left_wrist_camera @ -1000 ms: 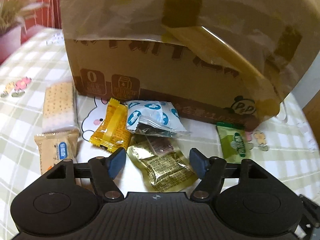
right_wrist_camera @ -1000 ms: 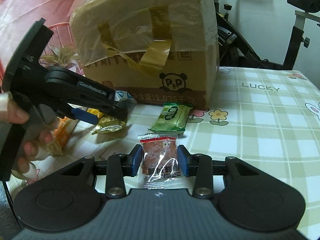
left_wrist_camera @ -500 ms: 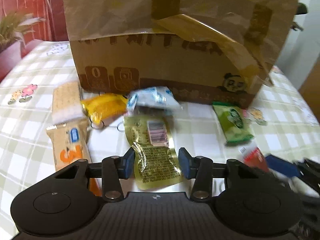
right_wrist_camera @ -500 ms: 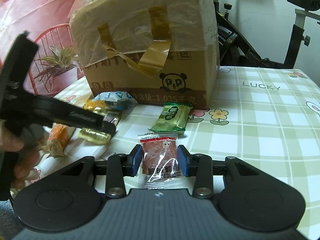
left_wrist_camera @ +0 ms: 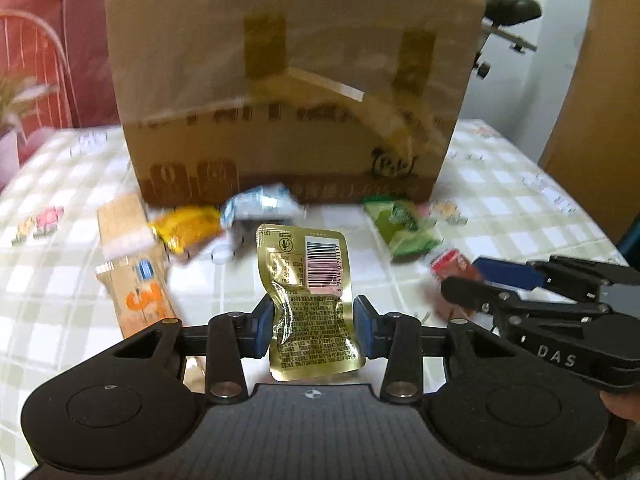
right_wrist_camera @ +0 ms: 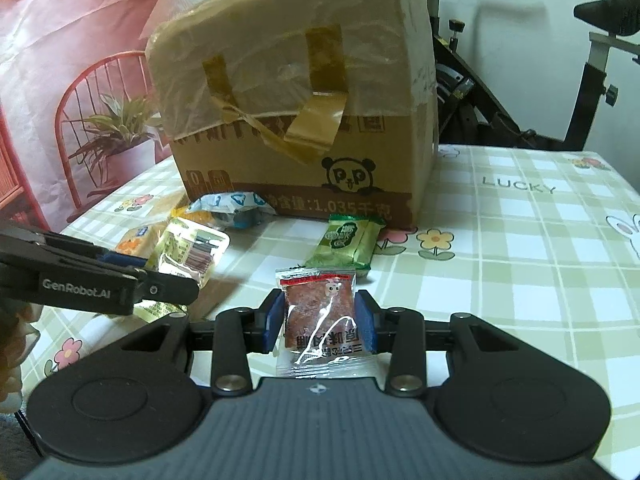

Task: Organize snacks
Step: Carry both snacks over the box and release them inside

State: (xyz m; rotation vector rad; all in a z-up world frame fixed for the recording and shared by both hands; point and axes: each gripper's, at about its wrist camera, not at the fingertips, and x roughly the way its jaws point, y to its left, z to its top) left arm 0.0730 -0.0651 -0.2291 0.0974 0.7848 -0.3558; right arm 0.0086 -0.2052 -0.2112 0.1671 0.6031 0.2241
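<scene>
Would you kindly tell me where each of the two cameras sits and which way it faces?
Left wrist: on the left claw, looking along its fingers at the gold pouch it grips and the cardboard box; the right claw enters at right.
Right wrist: on the right claw, facing the same box, gripping a clear meat-snack packet; the left claw enters at left.
Shared: box, green packet, both claws.
</scene>
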